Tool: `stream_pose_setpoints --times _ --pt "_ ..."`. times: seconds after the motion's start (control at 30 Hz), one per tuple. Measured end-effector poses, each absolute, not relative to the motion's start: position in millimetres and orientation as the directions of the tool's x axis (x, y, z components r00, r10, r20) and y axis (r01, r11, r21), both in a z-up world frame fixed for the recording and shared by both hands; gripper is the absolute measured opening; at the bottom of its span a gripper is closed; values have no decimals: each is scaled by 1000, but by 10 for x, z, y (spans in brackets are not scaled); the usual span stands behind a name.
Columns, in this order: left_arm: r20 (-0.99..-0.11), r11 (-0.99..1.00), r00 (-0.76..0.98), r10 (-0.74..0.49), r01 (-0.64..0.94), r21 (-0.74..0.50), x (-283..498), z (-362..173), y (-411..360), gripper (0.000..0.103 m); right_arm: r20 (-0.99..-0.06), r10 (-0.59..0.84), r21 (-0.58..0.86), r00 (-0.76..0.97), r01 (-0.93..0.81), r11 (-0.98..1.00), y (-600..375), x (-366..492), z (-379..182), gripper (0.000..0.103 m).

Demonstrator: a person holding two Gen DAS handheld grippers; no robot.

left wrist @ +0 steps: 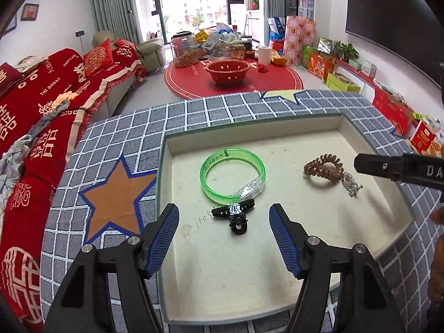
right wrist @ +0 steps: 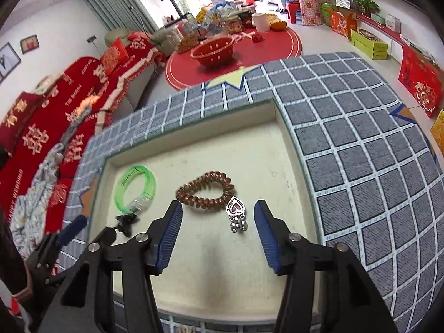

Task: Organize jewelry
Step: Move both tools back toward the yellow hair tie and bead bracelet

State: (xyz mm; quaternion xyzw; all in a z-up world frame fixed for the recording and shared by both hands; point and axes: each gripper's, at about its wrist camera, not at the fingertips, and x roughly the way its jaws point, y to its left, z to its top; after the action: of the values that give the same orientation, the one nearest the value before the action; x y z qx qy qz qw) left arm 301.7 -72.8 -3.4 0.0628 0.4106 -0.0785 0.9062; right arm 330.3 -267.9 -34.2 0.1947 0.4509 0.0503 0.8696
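Red covers lie on the sofa [left wrist: 55, 88] far back, and a red round rug [left wrist: 233, 83] sits on the floor with a red basket [left wrist: 227, 70] on it. Up close in my left view is the counter [left wrist: 116, 144], dressed in a grey checked cloth with an orange star [left wrist: 116, 194]. A shallow cream tray [left wrist: 222, 263] lies on it. My left tongs [left wrist: 223, 222] are wide apart and hold nothing. A small black hair clip [left wrist: 234, 215] lies on the tray floor between the tips, touching neither one. Just behind the clip lies a green bangle [left wrist: 233, 177], flat on the tray, with a clear part next to the clip. To the right, well apart from the bangle, sits a brown coil hair tie [left wrist: 324, 170] with a silver charm [left wrist: 351, 184] beside it. One black finger of my right tongs [left wrist: 399, 168] pokes in from the right edge.

My right view shows the same tray [right wrist: 249, 291] and checked cloth [right wrist: 360, 152]. My right tongs [right wrist: 219, 222] are wide apart too, and empty. The silver charm [right wrist: 236, 216], shaped like a heart with little dangles, lies on the tray between the tips, free of both. The brown coil hair tie [right wrist: 205, 193] lies just behind it, touching it. The green bangle [right wrist: 136, 188] and the black hair clip [right wrist: 125, 222] are off to the left, a bit blurry. My left tongs [right wrist: 75, 227] show at the left edge.
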Motion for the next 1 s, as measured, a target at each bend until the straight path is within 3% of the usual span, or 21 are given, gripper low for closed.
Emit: stream_pose_setpoints --times 0.07,0.13,0.23,0.47,0.53,0.7,1.0 --pt "-744 981 659 -107 191 29 2950 44 -680 84 -747 269 400 607 88 912 -2687 3227 -234 69" --pt "-731 984 674 -107 176 17 2864 126 -630 103 -732 272 409 624 84 909 -2694 3137 -141 70" --pt "-702 986 703 -113 164 5 2721 258 -544 103 -713 273 412 645 71 908 -2696 3009 1 82" --pt "-645 991 756 -113 131 -20 2421 537 -336 103 -661 253 392 706 37 919 -2630 2600 331 87" --pt "-639 991 759 -127 127 -45 2351 590 -264 103 -647 247 385 721 29 923 -2622 2493 401 102" --pt "-646 985 746 -162 157 -65 2132 598 -184 103 -627 226 363 746 22 932 -2546 2221 429 103" --pt "-712 992 696 -87 126 2 1681 326 -1 103 -690 240 382 683 63 922 -2552 1735 291 103"
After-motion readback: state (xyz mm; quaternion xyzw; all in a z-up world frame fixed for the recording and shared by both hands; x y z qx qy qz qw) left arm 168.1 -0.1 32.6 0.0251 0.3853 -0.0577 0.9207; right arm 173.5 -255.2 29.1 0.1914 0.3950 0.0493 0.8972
